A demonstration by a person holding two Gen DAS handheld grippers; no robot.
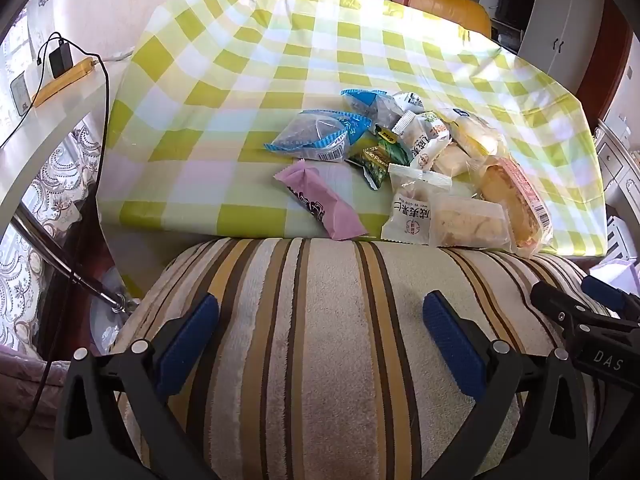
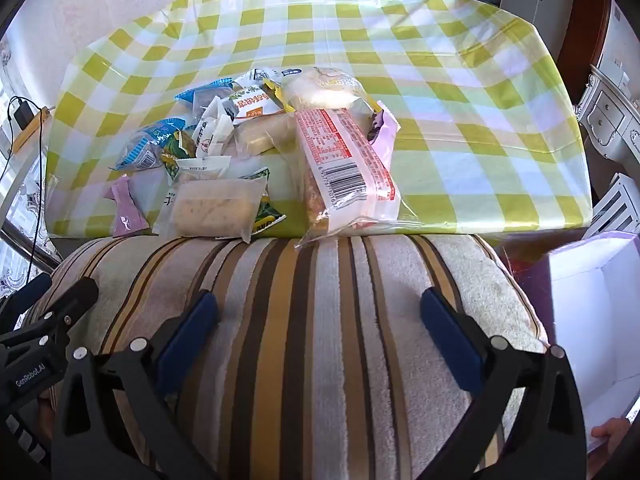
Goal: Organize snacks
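A pile of wrapped snacks lies near the front edge of a table with a green checked cloth (image 1: 224, 80). It includes a pink bar (image 1: 324, 204), blue packets (image 1: 316, 134), a green packet (image 1: 378, 156), white pastry packs (image 1: 412, 212) and a long bread pack with a red label (image 2: 344, 160). My left gripper (image 1: 322, 340) is open and empty above a striped cushion (image 1: 320, 320), short of the pile. My right gripper (image 2: 320, 336) is open and empty above the same cushion (image 2: 320, 320).
A white open box (image 2: 592, 320) sits at the right of the cushion. A power strip with a black charger (image 1: 60, 60) and cables lies on a white shelf at the left. A metal pole (image 1: 60, 264) stands at lower left. White furniture (image 2: 608, 112) stands at the right.
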